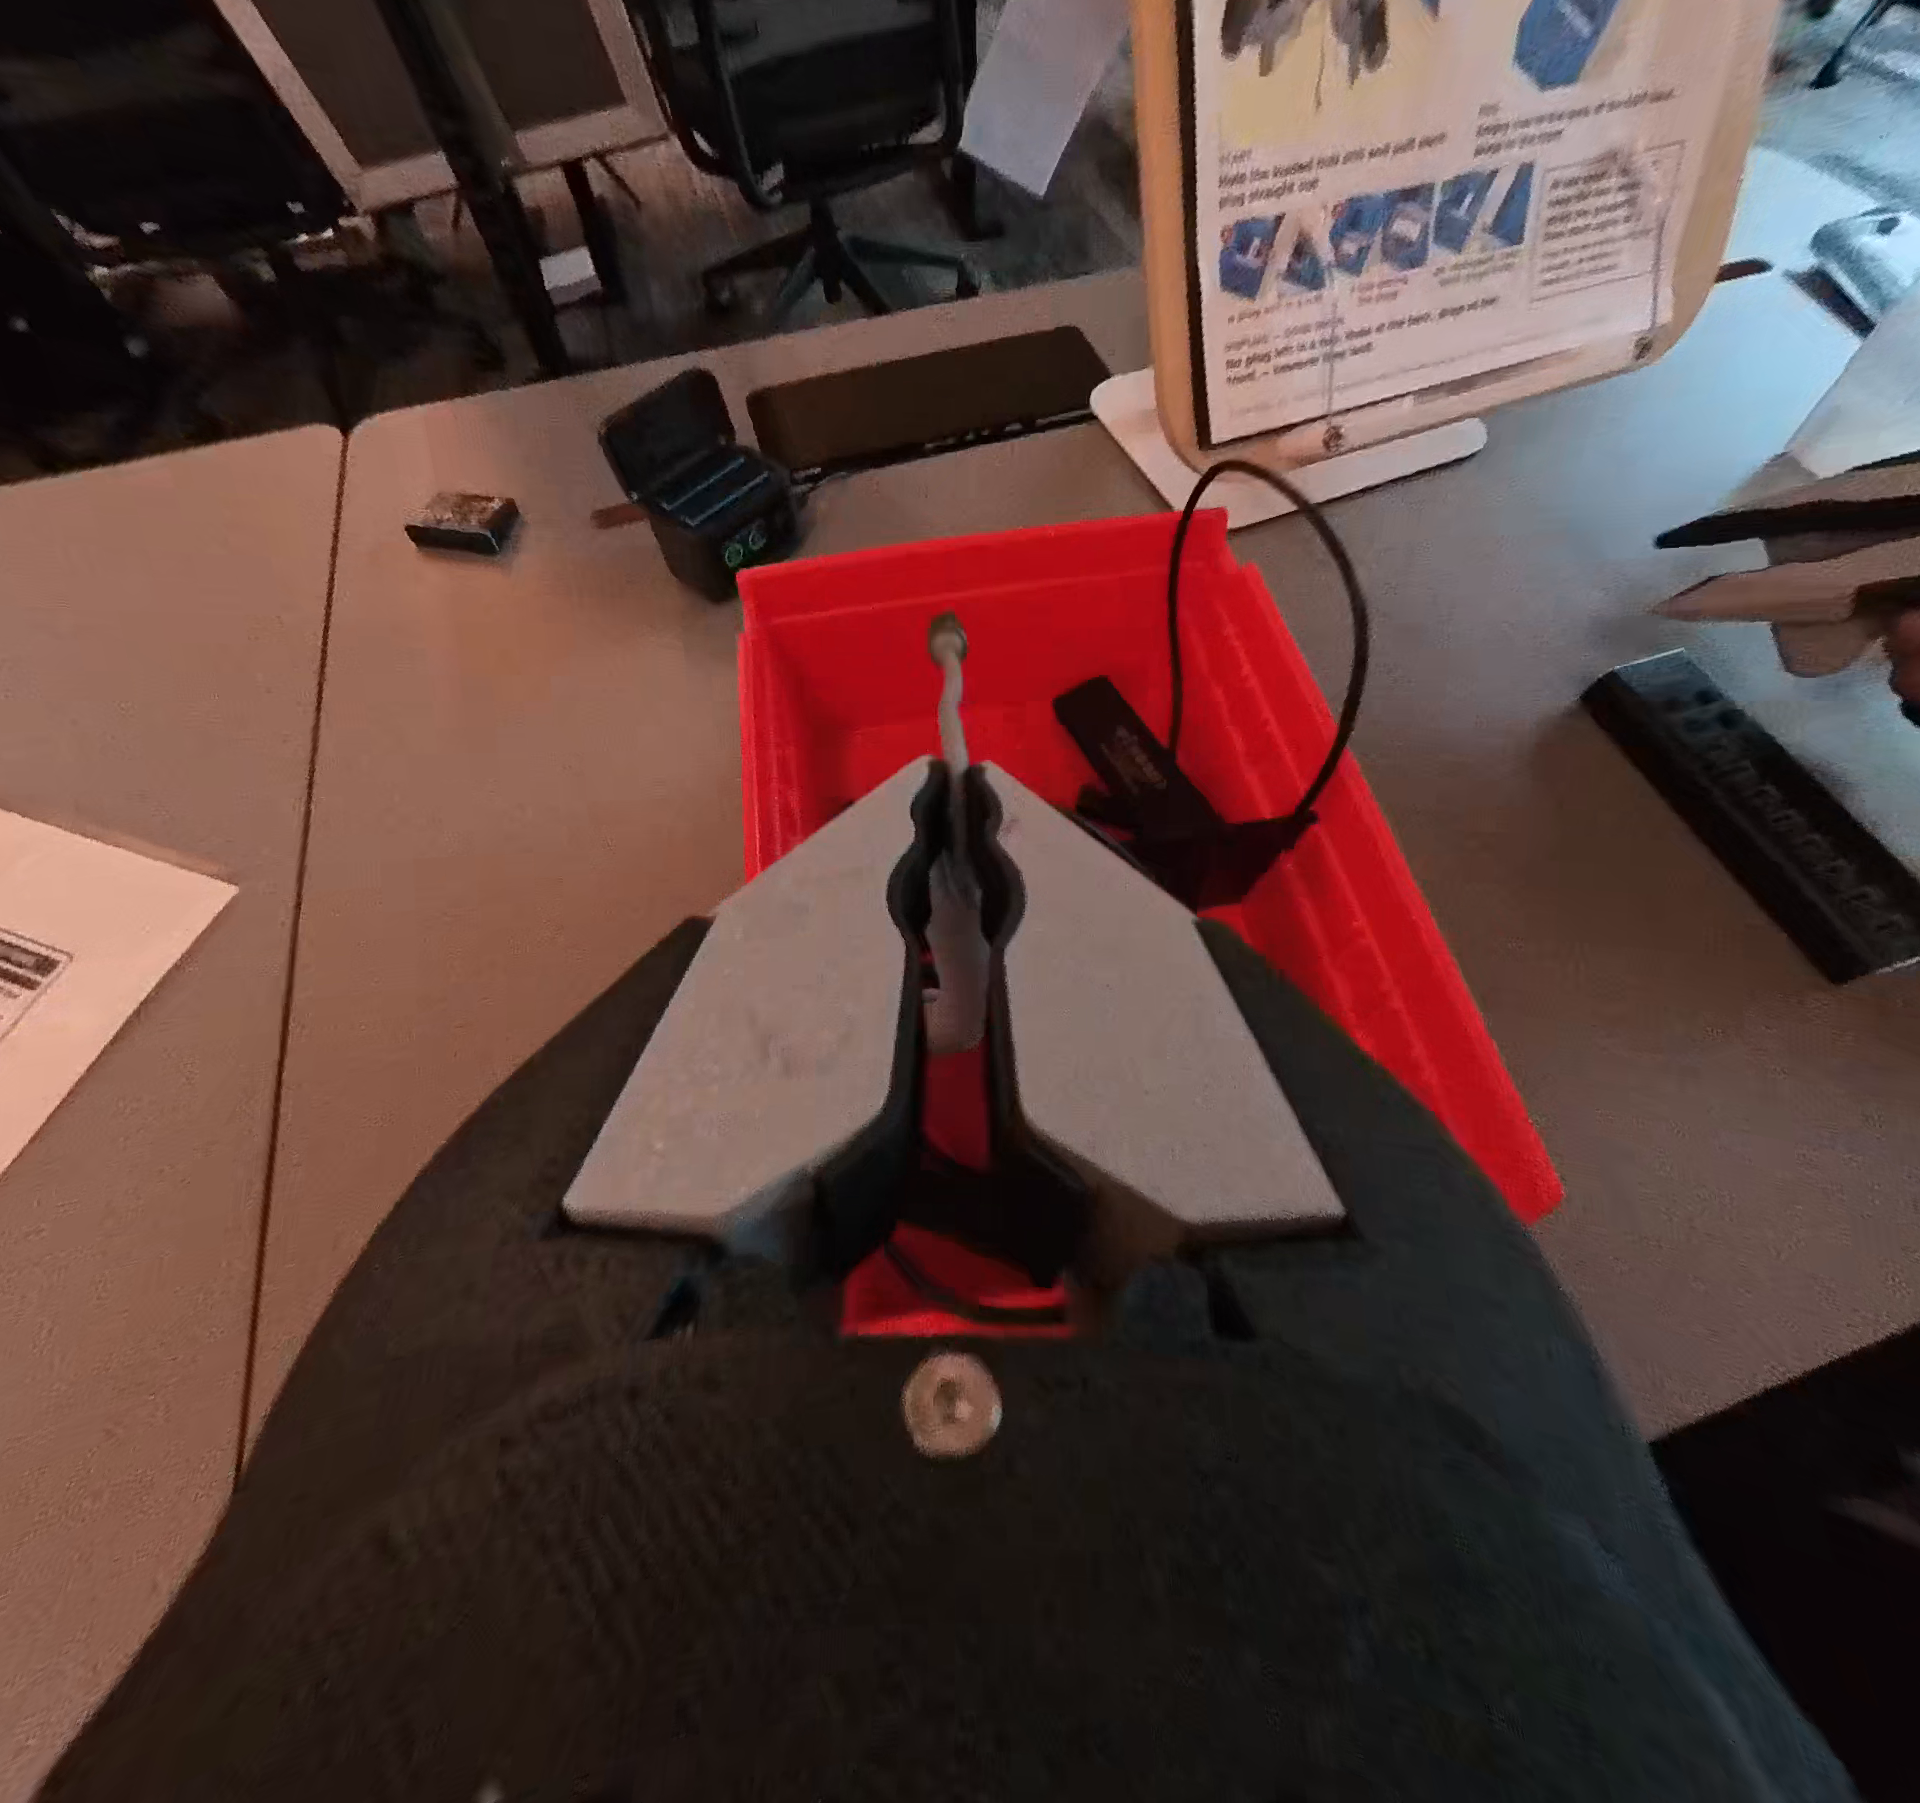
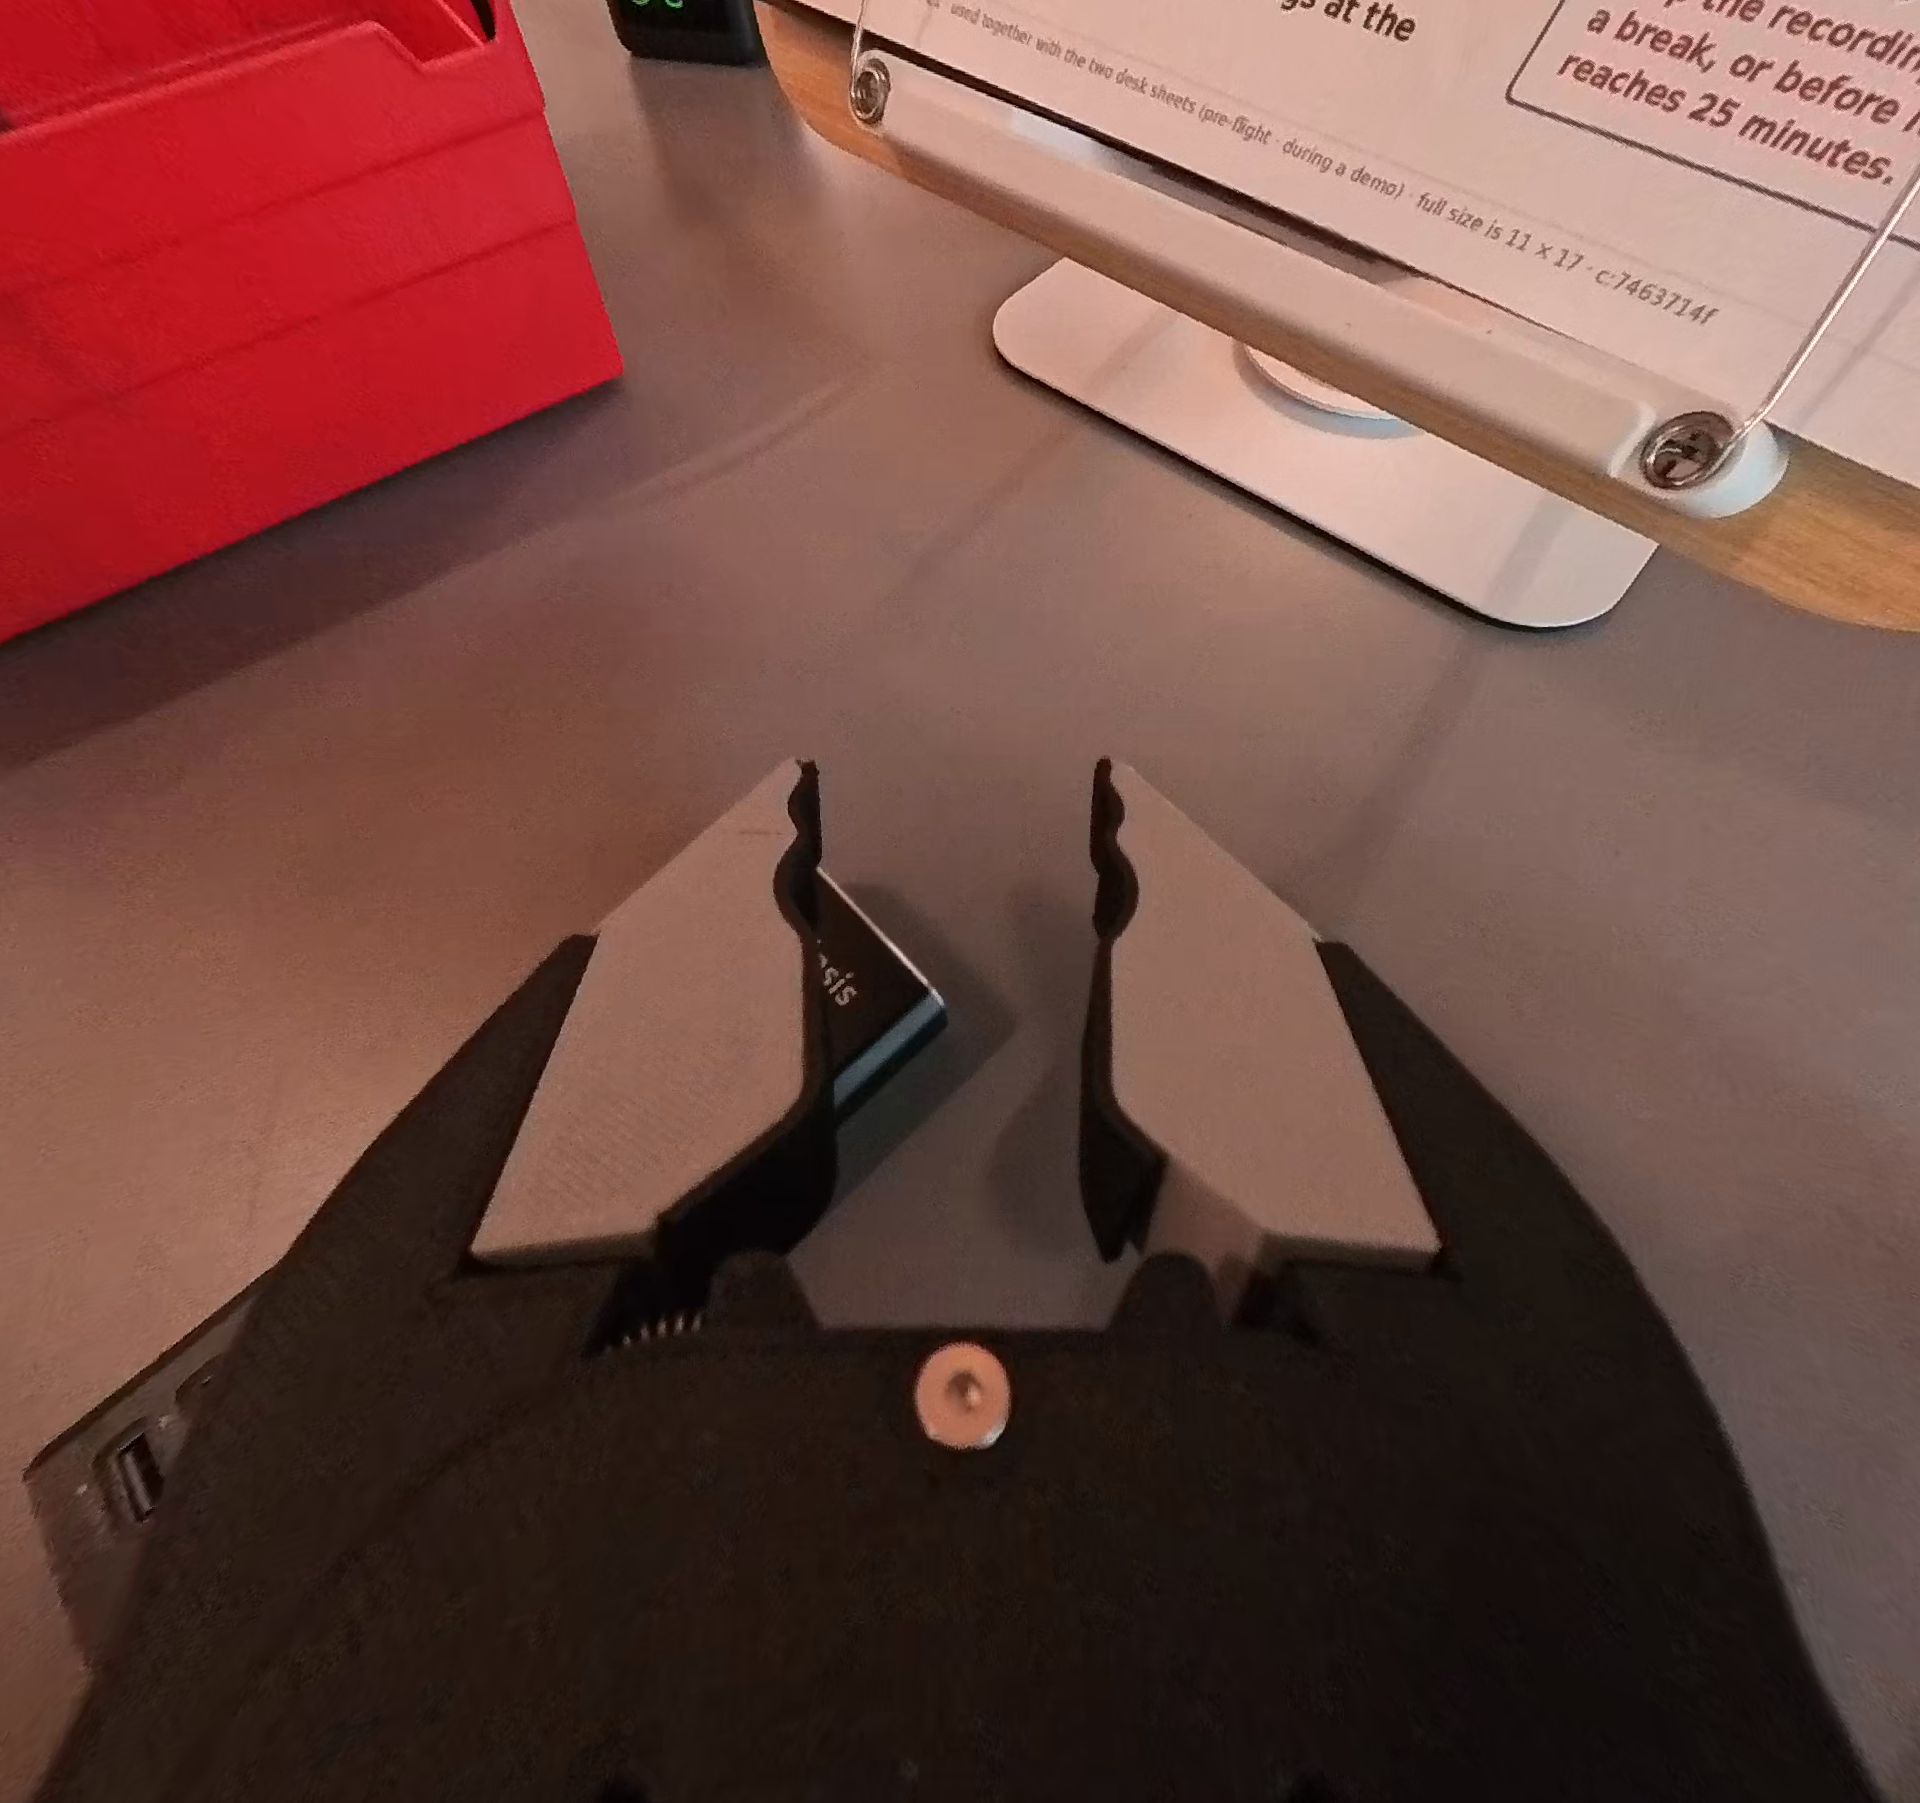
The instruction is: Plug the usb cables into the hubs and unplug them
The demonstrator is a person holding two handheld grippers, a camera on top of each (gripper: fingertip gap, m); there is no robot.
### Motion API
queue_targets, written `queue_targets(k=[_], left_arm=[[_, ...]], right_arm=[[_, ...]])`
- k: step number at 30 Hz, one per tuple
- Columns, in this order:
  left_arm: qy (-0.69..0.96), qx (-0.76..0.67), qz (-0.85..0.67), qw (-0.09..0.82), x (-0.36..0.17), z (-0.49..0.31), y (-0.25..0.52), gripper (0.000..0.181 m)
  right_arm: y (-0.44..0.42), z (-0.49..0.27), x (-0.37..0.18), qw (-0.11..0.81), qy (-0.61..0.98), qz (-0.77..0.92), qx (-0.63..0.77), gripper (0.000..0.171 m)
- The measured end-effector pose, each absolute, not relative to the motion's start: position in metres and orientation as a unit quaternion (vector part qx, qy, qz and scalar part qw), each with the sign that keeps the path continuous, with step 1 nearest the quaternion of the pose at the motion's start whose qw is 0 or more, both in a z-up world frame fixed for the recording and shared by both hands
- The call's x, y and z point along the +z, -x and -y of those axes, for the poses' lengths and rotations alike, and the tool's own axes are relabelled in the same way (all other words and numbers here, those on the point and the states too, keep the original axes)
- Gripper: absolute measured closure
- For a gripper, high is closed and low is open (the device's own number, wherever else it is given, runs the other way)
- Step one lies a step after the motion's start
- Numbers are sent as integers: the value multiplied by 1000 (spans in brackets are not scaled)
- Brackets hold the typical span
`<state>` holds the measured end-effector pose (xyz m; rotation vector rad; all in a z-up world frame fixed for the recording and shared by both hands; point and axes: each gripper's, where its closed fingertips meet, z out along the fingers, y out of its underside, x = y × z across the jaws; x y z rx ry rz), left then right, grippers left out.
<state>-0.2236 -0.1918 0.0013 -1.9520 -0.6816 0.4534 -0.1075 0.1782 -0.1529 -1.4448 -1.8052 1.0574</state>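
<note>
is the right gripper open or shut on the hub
Open. In the right wrist view the right gripper has its jaws spread, with bare table between them; the dark hub lies under the left jaw, not clamped.

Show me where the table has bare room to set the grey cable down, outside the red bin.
Bare table lies between the red bin, the sign stand's white base and the open right tool. In the left wrist view, bare table is left of the bin. Inside the bin is crowded: black cable, black hub.

I see a red bin [image 1: 1382, 932], a black cable [image 1: 1340, 610], a grey cable [image 1: 951, 714] and a grey table [image 2: 935, 610]
</note>
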Motion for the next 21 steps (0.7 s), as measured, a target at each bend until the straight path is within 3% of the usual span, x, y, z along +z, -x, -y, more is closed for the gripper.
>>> queue_targets(k=[5, 11, 18, 21], left_arm=[[760, 259, 266, 534, 58, 198, 226, 180], [574, 307, 253, 716, 184, 230, 209, 180], [634, 268, 179, 703, 246, 167, 186, 180], [657, 242, 146, 699, 243, 131, 163, 180]], right_arm=[[108, -177, -155, 294, 543, 680, 395, 122], [108, -178, -151, 296, 543, 675, 402, 122], [108, -177, -149, 300, 539, 677, 401, 122], [107, -178, -141, 299, 538, 667, 419, 121]])
